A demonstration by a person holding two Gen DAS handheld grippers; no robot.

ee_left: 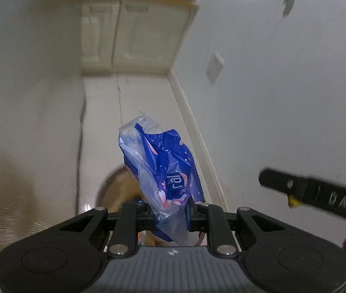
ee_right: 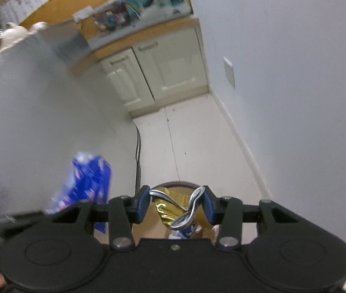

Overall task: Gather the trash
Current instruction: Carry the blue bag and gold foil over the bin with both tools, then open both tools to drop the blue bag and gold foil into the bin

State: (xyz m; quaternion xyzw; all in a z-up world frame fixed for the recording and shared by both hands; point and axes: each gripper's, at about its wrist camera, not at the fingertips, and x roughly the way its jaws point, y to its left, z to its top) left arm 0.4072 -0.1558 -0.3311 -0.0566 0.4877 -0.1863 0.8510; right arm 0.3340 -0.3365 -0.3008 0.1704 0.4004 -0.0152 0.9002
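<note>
Blue-and-clear crumpled plastic wrapper [ee_left: 163,171] sticks up from the left gripper [ee_left: 167,213], clenched between its jaws, with a round brown-rimmed bin [ee_left: 114,185] just below and beyond. In the right view, the right gripper [ee_right: 176,206] clamps a crushed gold-and-silver can [ee_right: 178,207] directly above that bin's rim [ee_right: 175,185]. Judging by this, both pieces are being carried to the bin; next, each claw should release over the opening.
</note>
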